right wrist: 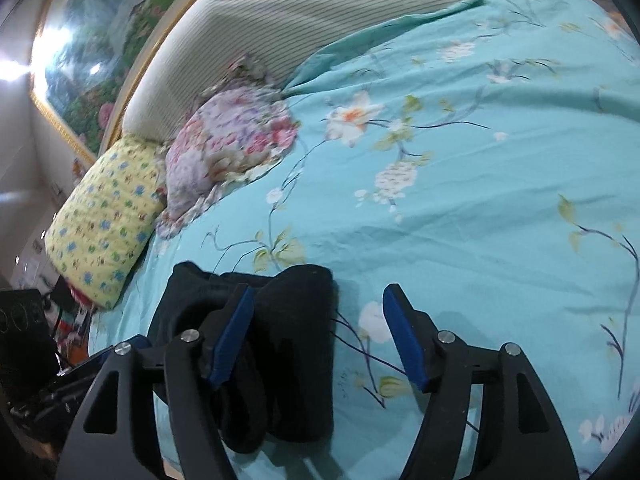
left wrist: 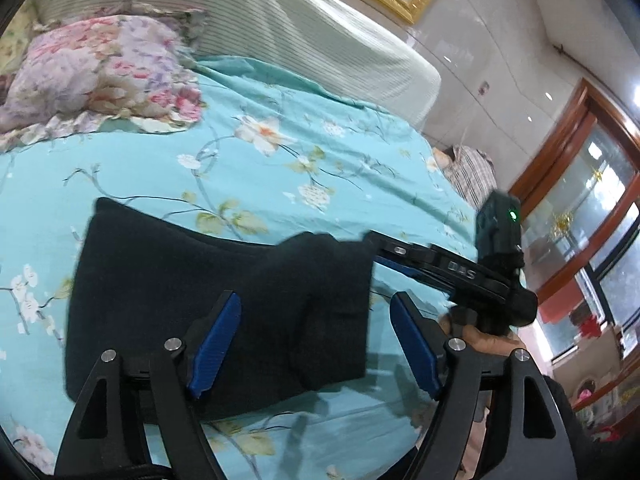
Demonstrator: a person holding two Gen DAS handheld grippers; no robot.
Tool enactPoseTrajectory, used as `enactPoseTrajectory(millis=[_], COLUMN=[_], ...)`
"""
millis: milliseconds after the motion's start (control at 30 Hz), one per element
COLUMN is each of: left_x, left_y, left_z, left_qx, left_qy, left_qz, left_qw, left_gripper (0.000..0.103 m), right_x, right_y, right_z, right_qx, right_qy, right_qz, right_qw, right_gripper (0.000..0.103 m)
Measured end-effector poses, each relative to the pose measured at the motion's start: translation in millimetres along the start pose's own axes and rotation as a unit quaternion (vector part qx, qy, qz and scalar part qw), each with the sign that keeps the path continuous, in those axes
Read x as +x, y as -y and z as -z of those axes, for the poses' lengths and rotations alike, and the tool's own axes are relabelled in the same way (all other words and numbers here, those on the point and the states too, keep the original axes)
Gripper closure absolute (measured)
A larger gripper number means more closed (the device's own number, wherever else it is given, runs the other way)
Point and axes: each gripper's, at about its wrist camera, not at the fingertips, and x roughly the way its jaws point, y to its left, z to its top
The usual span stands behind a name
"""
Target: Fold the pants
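The dark navy pants [left wrist: 224, 304] lie folded into a thick rectangle on the turquoise floral bedspread [left wrist: 280, 160]. My left gripper [left wrist: 316, 344] is open and empty, hovering over the bundle's right part, its left finger above the cloth. The right gripper's body [left wrist: 460, 272] shows at the bundle's right edge in the left wrist view. In the right wrist view the pants [right wrist: 288, 344] lie stacked in layers at lower left. My right gripper [right wrist: 320, 340] is open and empty, its left finger over the bundle, its right finger over bare bedspread [right wrist: 480, 200].
A pink floral pillow [left wrist: 100, 76] and a yellow patterned pillow [right wrist: 104, 220] lie at the bed's head by the striped headboard [left wrist: 312, 32]. Dark equipment [right wrist: 24, 332] stands beside the bed's left edge. A wooden-framed window [left wrist: 592, 208] is at right.
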Motion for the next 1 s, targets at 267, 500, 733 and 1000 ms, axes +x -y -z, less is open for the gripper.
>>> enactPoseTrajectory(millis=[267,500,733,1000], left_x=[-22,-36,-40,-35], left_y=[-47,-74,-89,-100], left_z=[-3,-1,0,-5], left_qx=[-0.049,-0.072,-0.076,-0.055], left_qy=[0.019,0.028,0.027,0.000], left_qz=[-0.022,-0.035,-0.039,-0.042], left_qw=[0.9984,0.9964,0.9960,0.9976], left_gripper=[0.025,0.025,0.023,0.021], right_x=[-16,-18,-17,-14], right_y=[-9,-38,-58,-66], right_z=[9,20,32,47], right_qx=[0.014,-0.021,-0.051,-0.068], right_qy=[0.018,0.014,0.008,-0.002], right_qz=[-0.004,0.001,0.009,0.020], right_qw=[1.000,1.000,0.999,0.997], right_gripper=[0.022,0.017,0.015,0.013])
